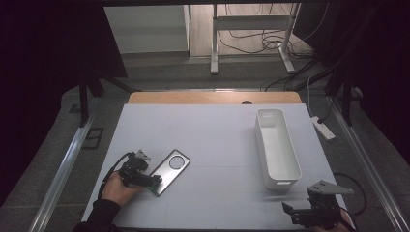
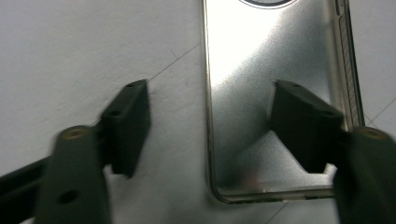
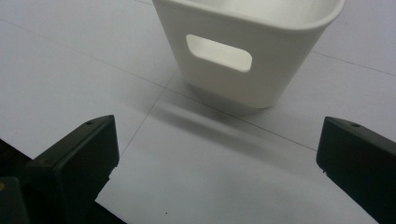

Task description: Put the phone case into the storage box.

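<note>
A silvery phone case (image 1: 170, 170) with a round hole near its far end lies flat on the white table (image 1: 217, 130), left of centre. My left gripper (image 1: 153, 181) is at the case's near end, held in a hand, and is open. In the left gripper view, one jaw hovers over the case (image 2: 275, 93) and the other over the table beside its long edge; the left gripper (image 2: 212, 107) holds nothing. My right gripper (image 1: 297, 215) is open at the front right, facing the end wall of a white bin (image 1: 282, 182). Nothing sits in the right gripper (image 3: 219, 140).
The long white bin (image 3: 261, 79) has a handle slot in its near end and stands on the right side of the table. A white power strip (image 1: 323, 128) lies off the right edge. Table legs and cables are beyond the far edge.
</note>
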The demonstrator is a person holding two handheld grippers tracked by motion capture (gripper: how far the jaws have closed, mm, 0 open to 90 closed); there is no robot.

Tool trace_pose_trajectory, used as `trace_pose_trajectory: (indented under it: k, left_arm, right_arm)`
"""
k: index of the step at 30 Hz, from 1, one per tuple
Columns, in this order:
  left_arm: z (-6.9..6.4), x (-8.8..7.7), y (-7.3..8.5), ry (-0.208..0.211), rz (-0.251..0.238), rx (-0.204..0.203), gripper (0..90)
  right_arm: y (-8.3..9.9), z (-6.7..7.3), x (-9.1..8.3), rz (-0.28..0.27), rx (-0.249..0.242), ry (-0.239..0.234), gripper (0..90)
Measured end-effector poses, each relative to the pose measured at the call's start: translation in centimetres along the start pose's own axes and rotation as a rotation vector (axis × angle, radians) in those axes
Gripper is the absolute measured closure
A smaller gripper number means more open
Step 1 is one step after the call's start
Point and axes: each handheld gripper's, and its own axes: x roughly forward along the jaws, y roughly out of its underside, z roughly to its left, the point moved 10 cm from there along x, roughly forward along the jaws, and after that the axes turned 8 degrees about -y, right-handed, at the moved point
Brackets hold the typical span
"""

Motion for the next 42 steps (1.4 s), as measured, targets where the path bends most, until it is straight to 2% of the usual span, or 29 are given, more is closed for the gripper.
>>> trace_pose_trajectory:
  k: [1,2,3,6,7,8,10,12,15,17,20,24,26,27,28,29,32,35,37,40,42]
  left_arm:
    - [0.1,-0.1,0.0,0.002,0.001,-0.005,47.6]
    - [0.1,-0.2,0.0,0.008,0.001,-0.011,47.6]
    - [0.2,-0.2,0.1,0.01,0.002,-0.015,51.8]
    - [0.1,-0.3,0.1,0.033,0.004,-0.028,64.8]
    - [-0.1,-0.3,0.0,0.066,0.005,-0.036,69.9]
    - [-0.2,-0.3,0.0,0.07,0.003,-0.037,77.7]
    - [-0.1,-0.4,0.0,0.055,0.006,-0.046,79.8]
    - [0.1,-0.3,0.0,0.038,0.004,-0.051,86.8]
    - [0.1,-0.4,0.0,0.038,0.003,-0.051,87.7]
    - [0.1,-0.4,0.0,0.023,-0.002,-0.044,88.1]
    - [0.1,-0.4,-0.1,0.003,0.003,-0.015,88.8]
    - [0.2,-0.5,-0.1,0.001,-0.018,-0.003,89.1]
    - [0.2,-1.1,-0.4,0.018,-0.052,-0.025,89.2]
    - [0.1,-1.3,-0.6,0.041,-0.071,-0.036,89.2]
    - [0.1,-1.5,-0.7,0.047,-0.082,-0.042,89.2]
    - [0.1,-1.7,-0.8,0.045,-0.091,-0.045,89.2]
    - [-0.1,-2.1,-1.1,0.041,-0.116,-0.039,89.2]
    - [0.1,-2.4,-1.4,0.021,-0.131,-0.03,89.2]
    - [0.4,-2.8,-1.5,0.015,-0.156,-0.052,89.2]
    - [0.4,-3.2,-1.5,0.007,-0.175,-0.052,89.2]
    - [0.3,-3.5,-1.6,0.001,-0.19,-0.053,89.2]
  right_arm:
    - [0.0,0.0,0.0,0.0,0.001,0.0,0.0]
    - [0.0,0.0,0.0,0.0,0.001,0.0,0.0]
    - [0.0,0.0,0.0,0.001,0.0,0.001,0.0]
    - [0.0,0.0,0.0,0.002,0.0,0.0,0.0]
    - [0.0,0.0,0.0,0.003,0.0,-0.001,0.0]
    - [0.0,0.0,0.0,0.003,0.002,0.0,0.0]
    - [0.0,0.0,0.0,0.003,0.003,0.0,0.0]
    - [0.0,0.0,0.1,0.005,0.003,-0.001,0.0]
    - [0.1,0.0,0.1,0.008,0.003,0.0,0.0]
    - [0.0,0.0,0.1,0.008,0.002,0.0,0.0]
    - [0.0,0.0,0.0,0.005,0.003,-0.002,0.0]
    - [0.0,0.0,0.0,-0.004,0.005,0.001,0.0]
    - [0.0,0.1,0.0,-0.001,-0.003,0.0,0.0]
    - [0.0,0.1,0.0,0.002,-0.009,0.0,0.0]
    - [0.1,0.4,-0.1,0.008,-0.017,-0.016,0.0]
    - [0.2,0.6,-0.2,0.008,-0.022,-0.026,0.0]
    - [0.4,0.8,-0.6,0.011,-0.033,-0.015,0.0]
    - [0.2,0.8,-1.0,-0.018,-0.035,-0.013,0.0]
    - [-0.1,0.6,-0.9,-0.036,-0.043,-0.007,0.0]
    - [0.1,0.3,-0.4,-0.003,-0.02,-0.005,0.0]
    - [0.1,0.2,-0.3,-0.001,-0.012,0.0,0.0]
